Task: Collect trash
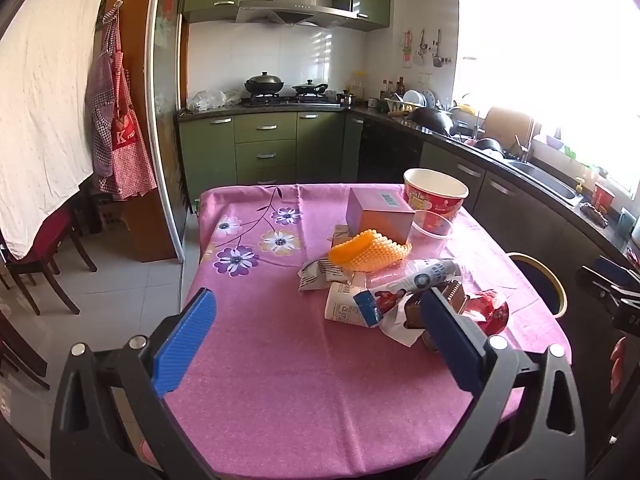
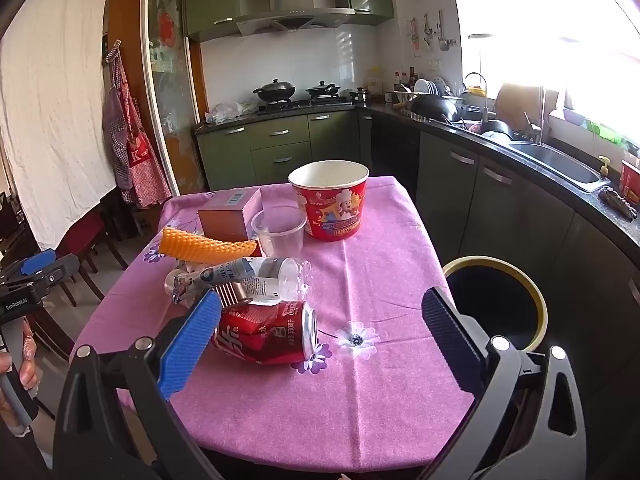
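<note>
Setting: a kitchen with green cabinets; a table (image 2: 360,412) under a pink flowered cloth stands in front of both cameras.
Landmark: a crushed red soda can (image 2: 266,336) lies on its side on the cloth, at the near edge of a heap of trash.
Left gripper (image 1: 316,340): held above the near part of the table, jaws wide apart, nothing between them; the can (image 1: 490,312) sits just beyond its right finger.
Right gripper (image 2: 320,340): held low over the table with jaws wide apart; the can lies between the fingers, close to the left one, not clamped.
Plastic bottle (image 2: 264,276): clear, flattened, lying on its side just behind the can.
Orange mesh (image 2: 208,246): a knobbly orange foam sleeve, behind the bottle, farther from the can.
Milk carton (image 1: 352,308): a small white and blue carton, squashed, just left of the can in the left wrist view, among torn wrappers.
Clear cup (image 2: 280,230): an upright plastic cup beyond the bottle.
Cardboard box (image 2: 230,214): a small purple and brown box left of the cup, behind the orange mesh.
Paper bucket (image 2: 330,200): a red noodle bucket, upright and open, farthest from the can on the table.
Trash bin (image 2: 528,292): a dark round bin with a yellow rim, on the floor beside the table, right of the can.
</note>
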Tool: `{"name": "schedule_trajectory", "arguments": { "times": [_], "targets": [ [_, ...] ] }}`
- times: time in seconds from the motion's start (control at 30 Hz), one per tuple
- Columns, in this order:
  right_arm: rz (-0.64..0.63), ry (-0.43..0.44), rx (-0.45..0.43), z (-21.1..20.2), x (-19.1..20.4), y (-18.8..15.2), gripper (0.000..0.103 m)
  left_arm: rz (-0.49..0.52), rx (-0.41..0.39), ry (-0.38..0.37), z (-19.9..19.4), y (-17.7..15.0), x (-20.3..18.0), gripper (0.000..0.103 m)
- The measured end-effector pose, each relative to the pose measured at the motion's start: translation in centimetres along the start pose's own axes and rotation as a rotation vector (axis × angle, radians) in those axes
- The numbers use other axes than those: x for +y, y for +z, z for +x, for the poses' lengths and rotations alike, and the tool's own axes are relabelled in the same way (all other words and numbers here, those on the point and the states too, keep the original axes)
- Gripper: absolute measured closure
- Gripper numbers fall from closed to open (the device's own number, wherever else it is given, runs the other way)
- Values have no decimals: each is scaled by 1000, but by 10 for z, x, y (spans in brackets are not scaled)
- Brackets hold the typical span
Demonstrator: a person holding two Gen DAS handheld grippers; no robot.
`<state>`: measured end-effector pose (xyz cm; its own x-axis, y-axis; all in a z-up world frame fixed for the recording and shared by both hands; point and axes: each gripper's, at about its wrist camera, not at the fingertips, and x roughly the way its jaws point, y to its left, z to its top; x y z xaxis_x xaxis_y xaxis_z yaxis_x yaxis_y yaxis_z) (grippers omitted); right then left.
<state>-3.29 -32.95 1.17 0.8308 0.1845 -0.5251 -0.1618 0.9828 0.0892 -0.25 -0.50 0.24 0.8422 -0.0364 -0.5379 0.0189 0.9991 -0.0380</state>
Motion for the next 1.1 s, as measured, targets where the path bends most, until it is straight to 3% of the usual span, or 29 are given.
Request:
{"name": "schedule_trajectory", "arguments": {
  "times": [1.1],
  "targets": [
    [12, -7, -1, 3, -2, -1, 4, 9, 8, -11, 2, -2, -2, 6]
  ]
}}
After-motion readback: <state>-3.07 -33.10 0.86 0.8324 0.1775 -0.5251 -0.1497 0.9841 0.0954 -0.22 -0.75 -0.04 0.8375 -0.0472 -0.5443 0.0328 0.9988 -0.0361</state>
